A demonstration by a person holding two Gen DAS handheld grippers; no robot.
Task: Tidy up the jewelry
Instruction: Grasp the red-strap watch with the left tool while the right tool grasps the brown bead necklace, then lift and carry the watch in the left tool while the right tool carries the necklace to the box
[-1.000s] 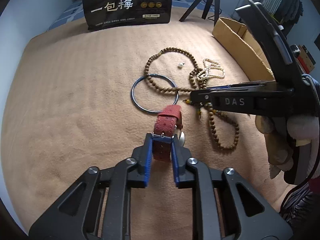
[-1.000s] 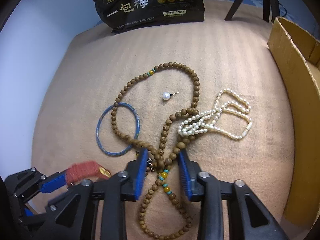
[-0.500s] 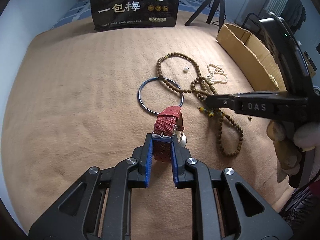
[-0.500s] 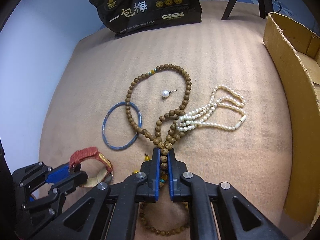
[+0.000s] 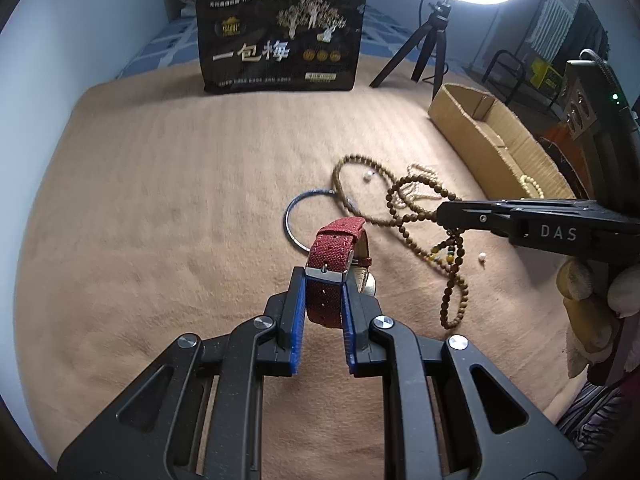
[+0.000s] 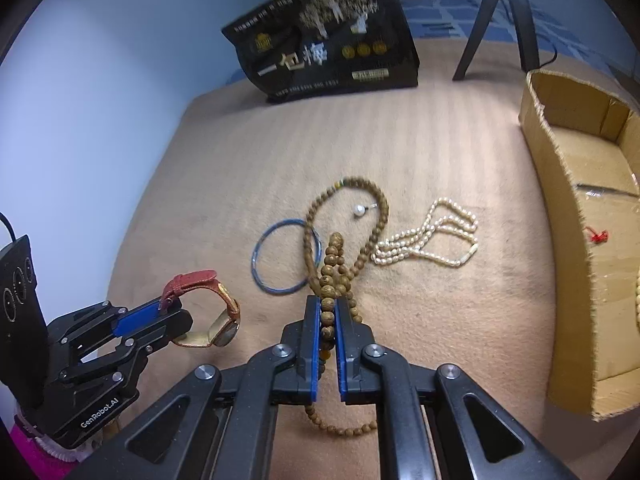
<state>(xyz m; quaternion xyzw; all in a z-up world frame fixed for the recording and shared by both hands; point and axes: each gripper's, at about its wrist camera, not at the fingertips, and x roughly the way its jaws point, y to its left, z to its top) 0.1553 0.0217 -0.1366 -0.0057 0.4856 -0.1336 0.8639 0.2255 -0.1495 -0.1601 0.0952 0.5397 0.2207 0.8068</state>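
Left gripper (image 5: pixel 323 300) clamps the red fabric-strapped wristwatch (image 5: pixel 334 256) above the tan blanket (image 5: pixel 160 200); right gripper (image 6: pixel 328 316) pinches the brown wooden bead necklace (image 6: pixel 344 216), partly lifted, beside the thin blue bangle (image 6: pixel 280 260) and white pearl strand (image 6: pixel 432 236).

Right tool (image 6: pixel 328 312) pinches wooden bead strand (image 6: pixel 370 216); left tool (image 6: pixel 160 312) grips red-strapped watch (image 6: pixel 212 308).

1. A red fabric-strapped watch (image 5: pixel 335 249), silver buckle and gold-toned case, is clamped by its strap and held clear of the tan blanket.
2. A long strand of brown wooden beads (image 6: pixel 347 258), with green and amber accents, is pinched mid-length, its loops partly lifted and partly trailing.
3. A thin blue bangle (image 6: pixel 285 256) lies flat, overlapped by the beads.
4. A white pearl necklace (image 6: pixel 432 238) lies bunched just beside them; a pearl stud (image 6: pixel 360 210) rests inside the bead loop.
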